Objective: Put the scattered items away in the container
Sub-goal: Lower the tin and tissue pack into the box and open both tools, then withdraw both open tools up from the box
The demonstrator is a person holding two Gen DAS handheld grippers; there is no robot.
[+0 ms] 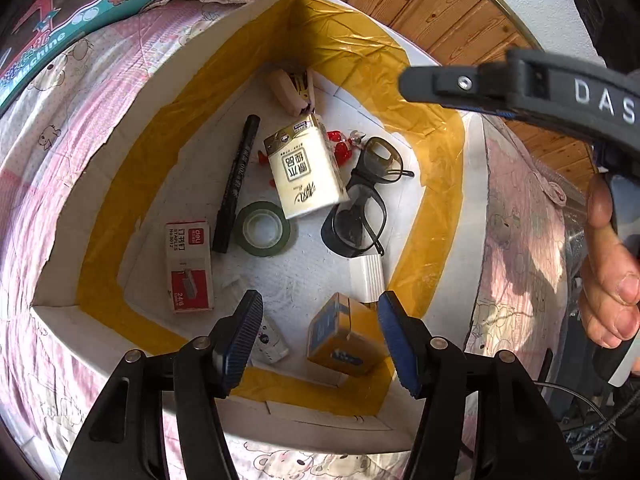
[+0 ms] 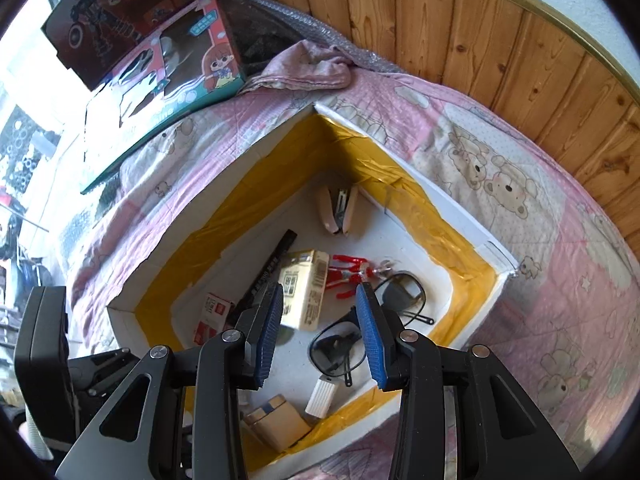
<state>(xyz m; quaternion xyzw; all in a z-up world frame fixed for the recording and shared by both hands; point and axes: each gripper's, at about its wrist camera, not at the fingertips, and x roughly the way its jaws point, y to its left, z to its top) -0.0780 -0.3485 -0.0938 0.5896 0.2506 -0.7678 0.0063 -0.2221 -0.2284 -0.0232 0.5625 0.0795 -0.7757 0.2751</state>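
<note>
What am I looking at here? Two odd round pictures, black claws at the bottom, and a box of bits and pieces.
No robot: a person holds two hand tools, each with a wide-angle camera looking along its fingers. One picture comes from the left gripper, the other from the right gripper. Both are open and hold nothing. Below sits a white box lined with yellow tape, on a pink quilt. In it lie glasses, a marker, a tape roll, a staples box and a carton.

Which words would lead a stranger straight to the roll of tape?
Find the white box with yellow-taped walls on the pink quilt. On its floor, between the black marker and the cream tissue pack, lies the roll of tape: the only ring, dark green.
</note>
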